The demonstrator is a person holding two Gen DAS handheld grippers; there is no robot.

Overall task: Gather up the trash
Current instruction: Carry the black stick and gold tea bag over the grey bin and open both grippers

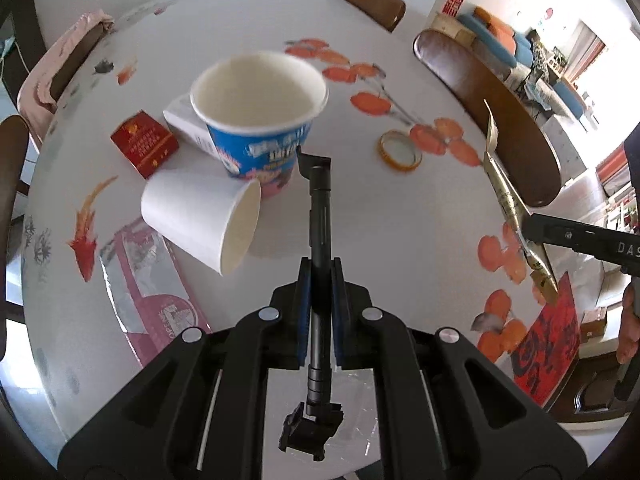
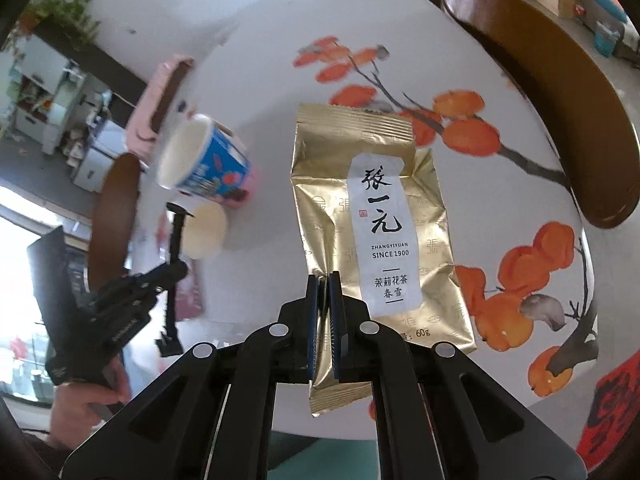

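Left gripper clamped on a black rod tool over the littered table.

The rod runs forward between the blue pads, its tip right at the blue instant-noodle cup, which stands upright and empty. A white paper cup lies on its side against it, a red box to the left, a pink wrapper flat nearby. An orange lid ring sits apart. At right, the right gripper pinches a gold packet.
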